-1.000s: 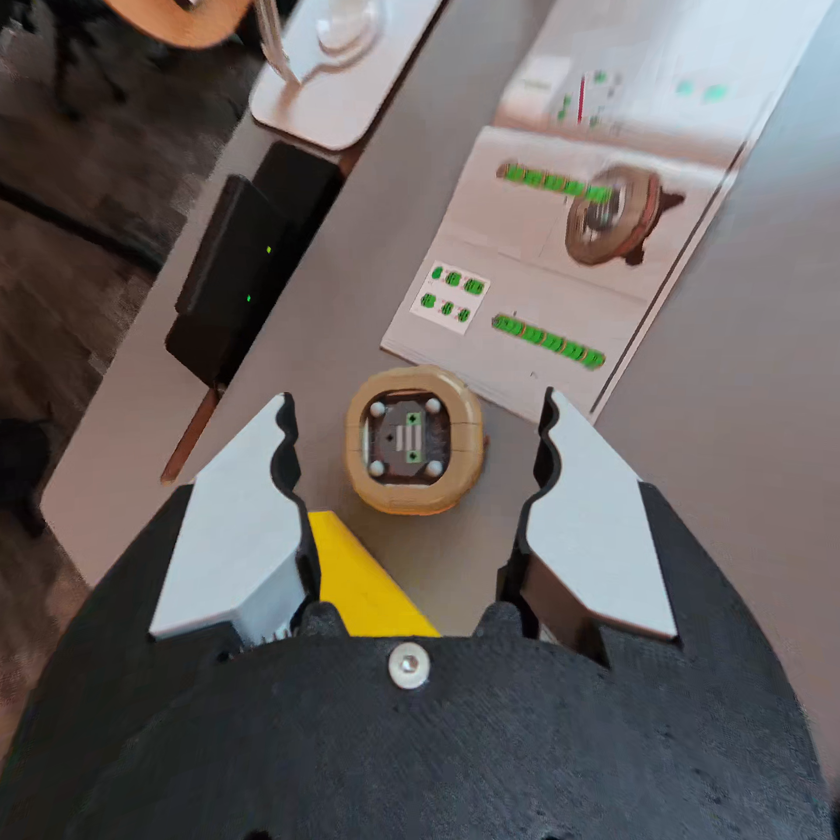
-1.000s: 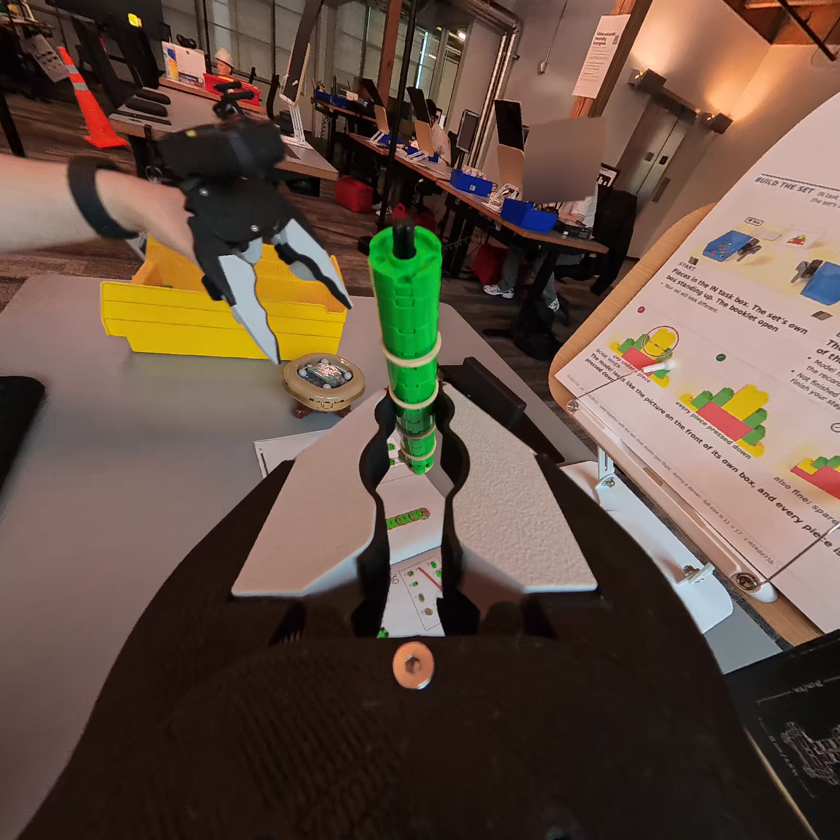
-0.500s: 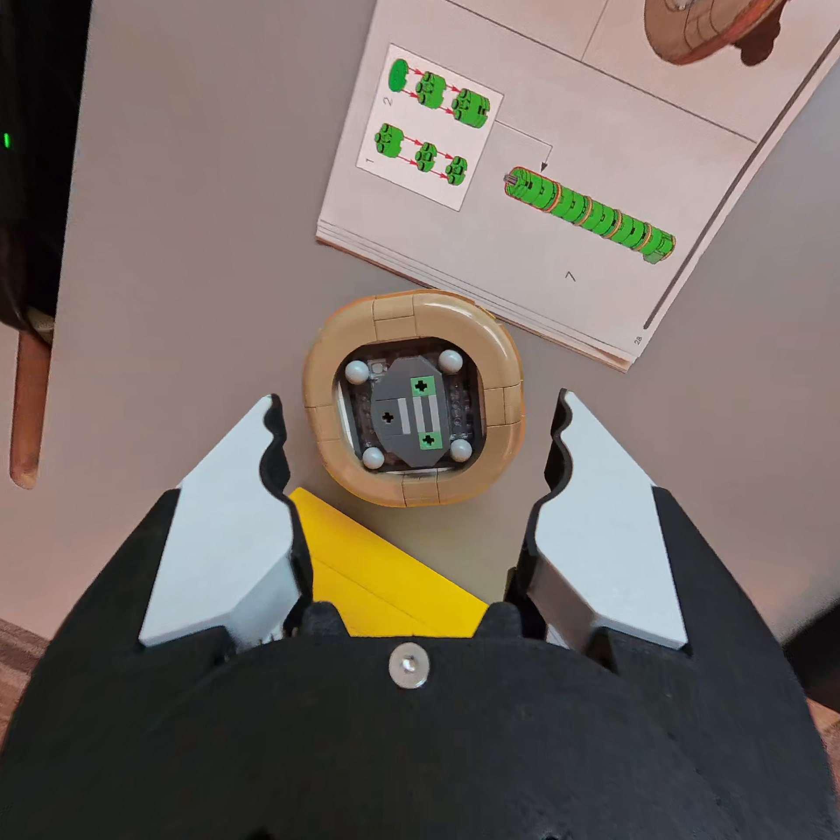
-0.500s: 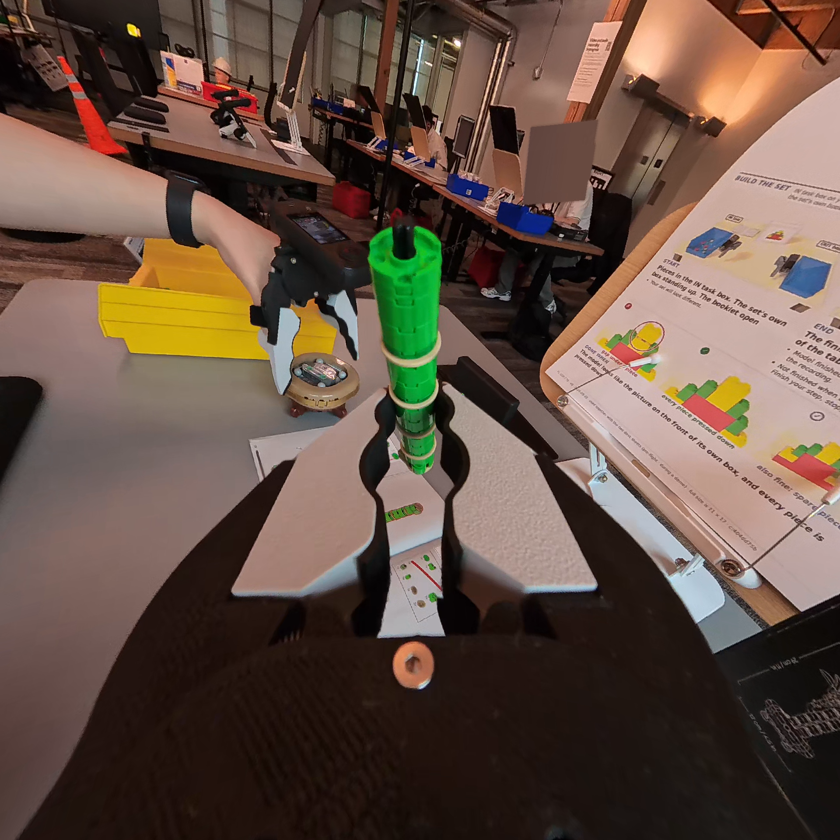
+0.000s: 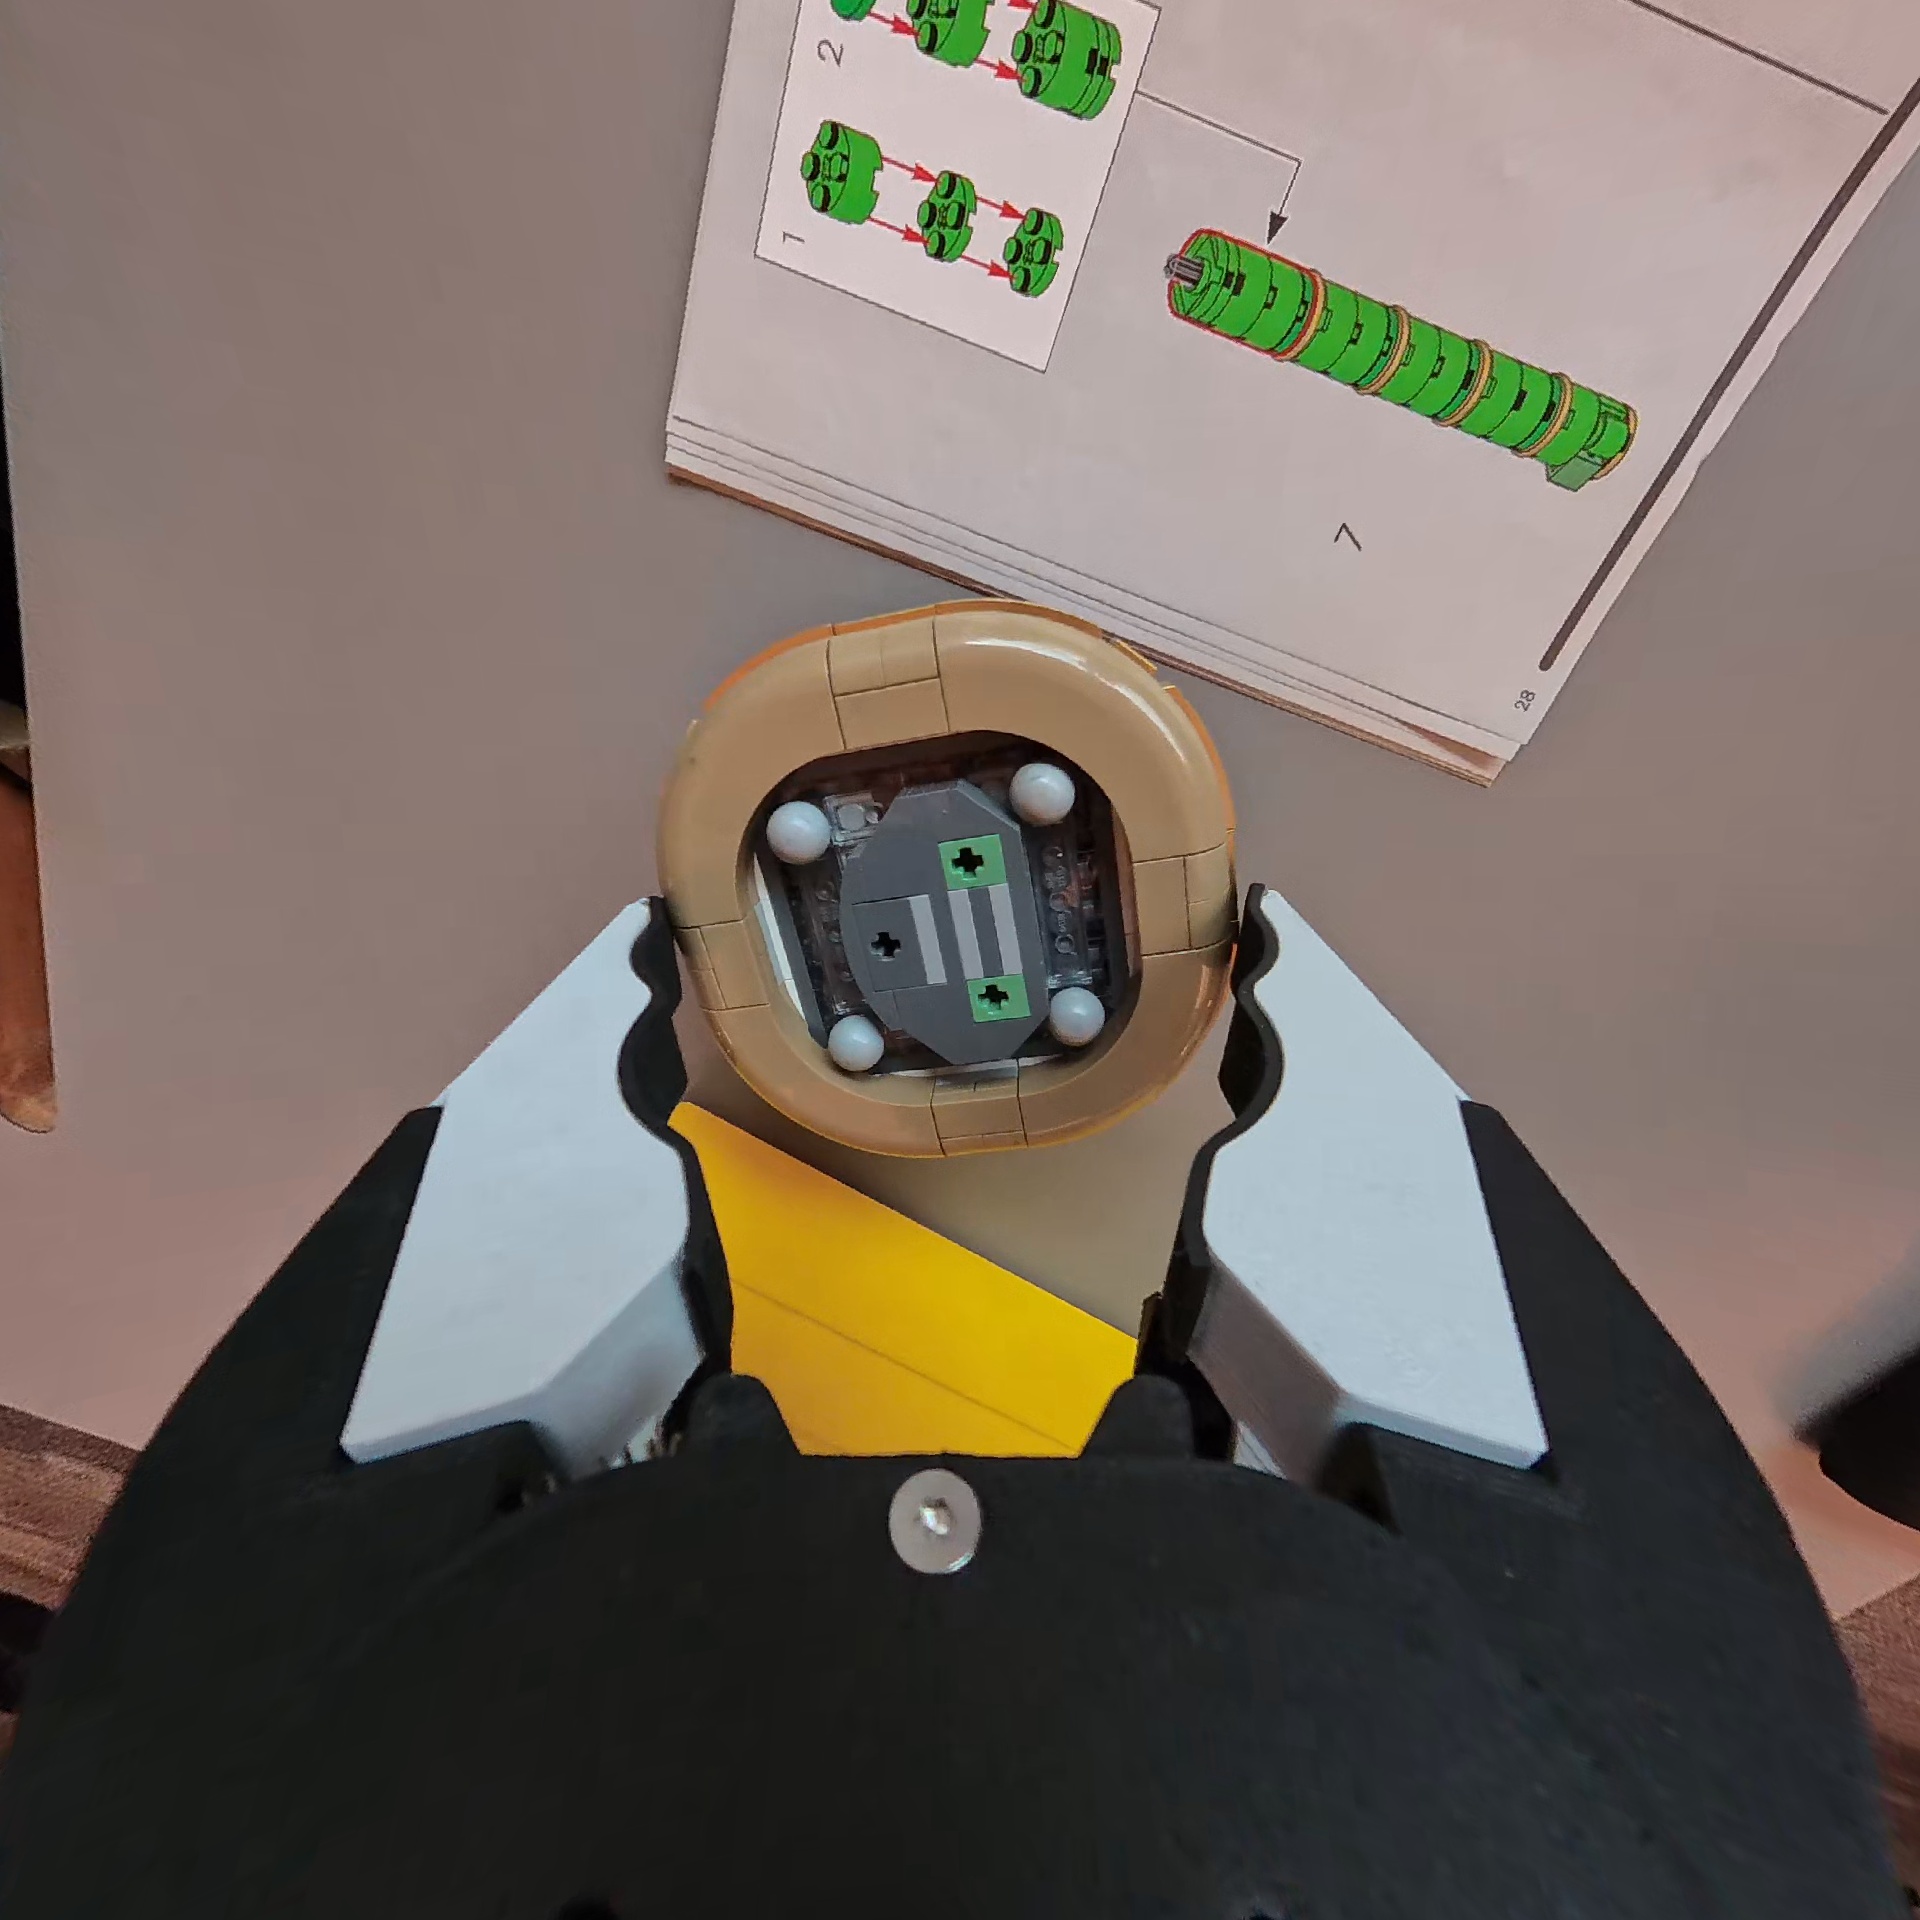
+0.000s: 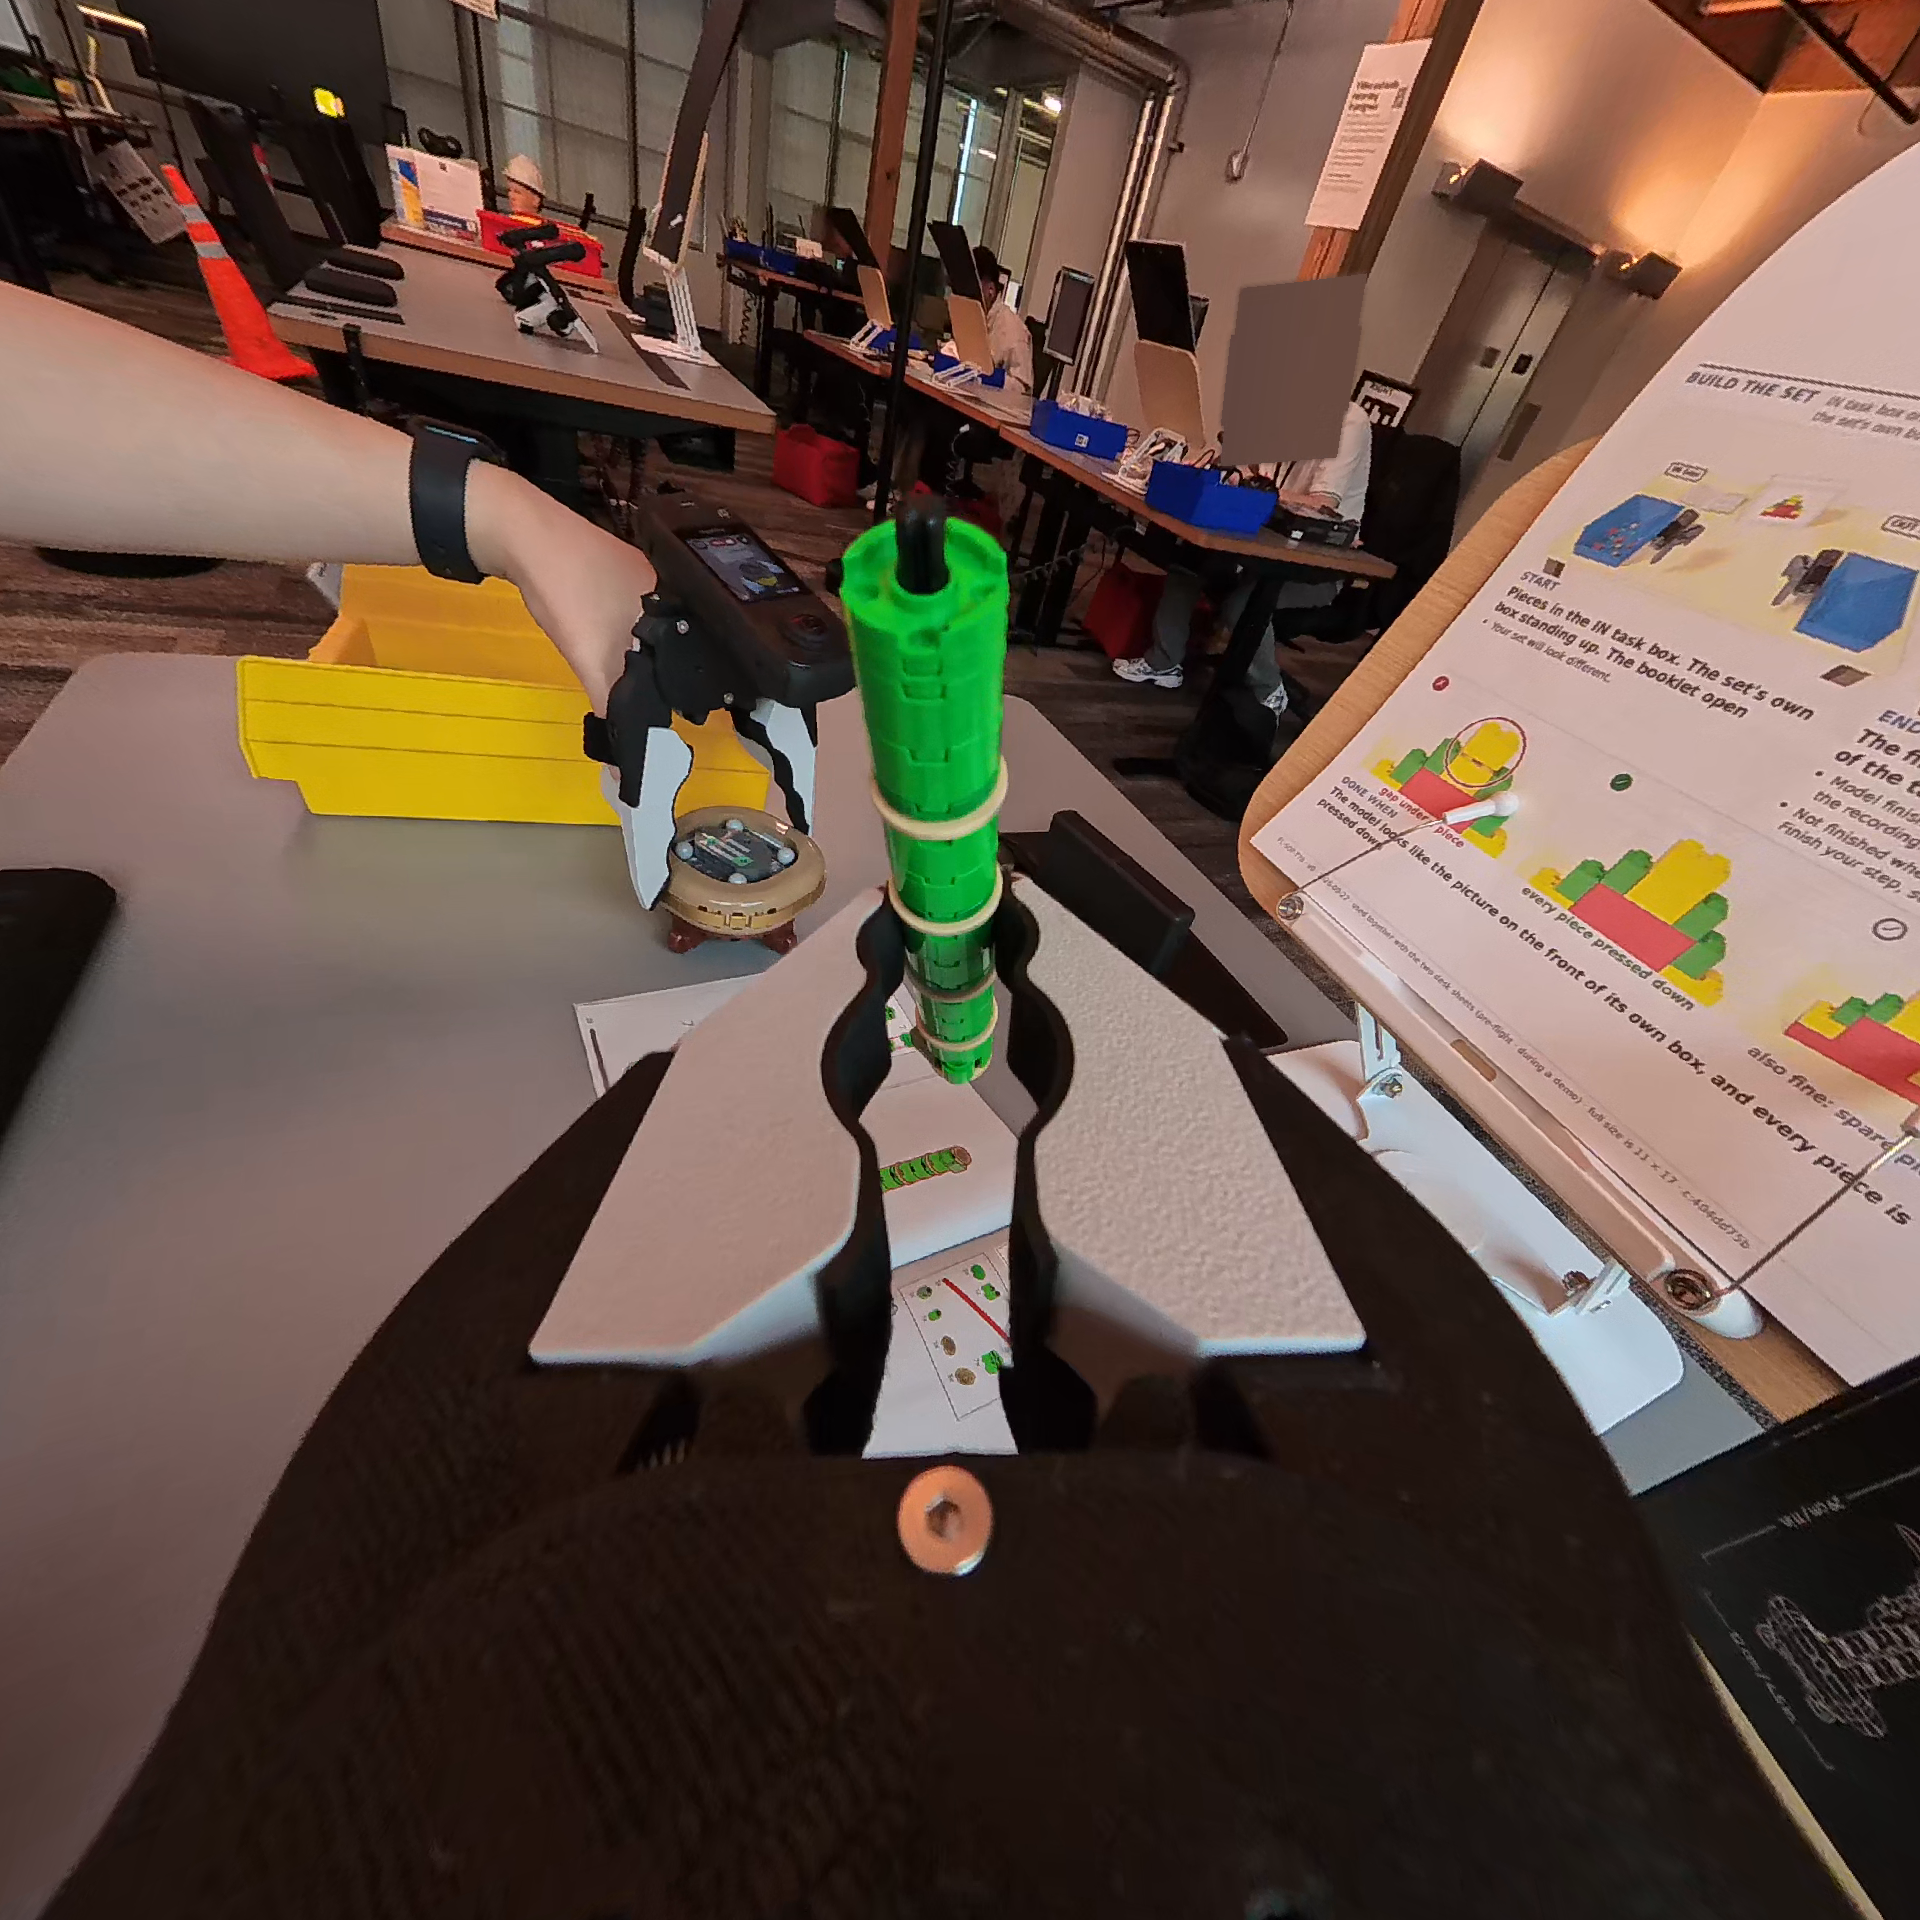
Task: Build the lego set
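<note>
A round tan lego base with a grey and green centre stands on the grey table. My left gripper is open and points down over it, one fingertip close to each side. The right wrist view shows the base on small brown feet with the left gripper straddling it. My right gripper is shut on the lower end of a tall green lego column, ringed with tan bands and with a black axle on top, and holds it upright above the table.
The open instruction booklet lies just beyond the base. A yellow bin stands behind the left gripper. A slanted board with an instruction sheet stands at the right. A black box lies behind the column.
My left gripper has come down over the tan base, so its fingers now flank the base's sides. The right gripper holds the green column almost still.
</note>
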`<action>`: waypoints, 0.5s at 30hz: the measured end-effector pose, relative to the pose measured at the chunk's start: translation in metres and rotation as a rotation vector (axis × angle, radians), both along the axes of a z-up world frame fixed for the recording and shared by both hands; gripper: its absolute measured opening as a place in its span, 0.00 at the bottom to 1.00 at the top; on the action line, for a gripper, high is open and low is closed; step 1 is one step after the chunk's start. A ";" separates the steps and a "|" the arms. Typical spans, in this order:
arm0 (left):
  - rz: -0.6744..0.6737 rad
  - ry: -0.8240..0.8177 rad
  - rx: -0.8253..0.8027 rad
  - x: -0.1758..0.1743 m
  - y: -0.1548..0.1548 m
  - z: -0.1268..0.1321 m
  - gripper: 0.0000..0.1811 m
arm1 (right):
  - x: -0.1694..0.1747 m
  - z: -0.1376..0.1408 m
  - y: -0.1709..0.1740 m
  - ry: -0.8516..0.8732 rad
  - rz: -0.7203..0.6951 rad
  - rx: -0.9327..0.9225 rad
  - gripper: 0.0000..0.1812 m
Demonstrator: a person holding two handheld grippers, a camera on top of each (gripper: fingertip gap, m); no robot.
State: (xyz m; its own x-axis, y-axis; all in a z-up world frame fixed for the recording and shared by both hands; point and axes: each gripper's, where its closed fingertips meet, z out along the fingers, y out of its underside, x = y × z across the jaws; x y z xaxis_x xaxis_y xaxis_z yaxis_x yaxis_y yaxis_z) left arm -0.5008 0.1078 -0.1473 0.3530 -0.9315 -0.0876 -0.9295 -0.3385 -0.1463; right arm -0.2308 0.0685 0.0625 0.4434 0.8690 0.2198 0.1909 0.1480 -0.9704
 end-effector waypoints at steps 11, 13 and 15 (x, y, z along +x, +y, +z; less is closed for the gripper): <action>-0.057 -0.011 -0.005 0.001 -0.019 0.001 0.58 | -0.004 -0.003 0.000 -0.007 0.018 -0.010 0.09; -0.064 -0.005 -0.006 0.000 -0.025 0.001 0.58 | -0.005 -0.005 0.000 -0.009 0.022 -0.015 0.09; -0.071 0.006 -0.008 -0.001 -0.033 0.001 0.58 | -0.007 -0.006 0.000 -0.012 0.025 -0.017 0.09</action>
State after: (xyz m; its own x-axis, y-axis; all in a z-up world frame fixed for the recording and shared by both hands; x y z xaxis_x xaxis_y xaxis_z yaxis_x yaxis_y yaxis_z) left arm -0.5015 0.0751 -0.1466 0.2853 -0.9550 -0.0815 -0.9521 -0.2726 -0.1383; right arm -0.2373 0.0686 0.0566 0.4189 0.8835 0.2097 0.1993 0.1359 -0.9705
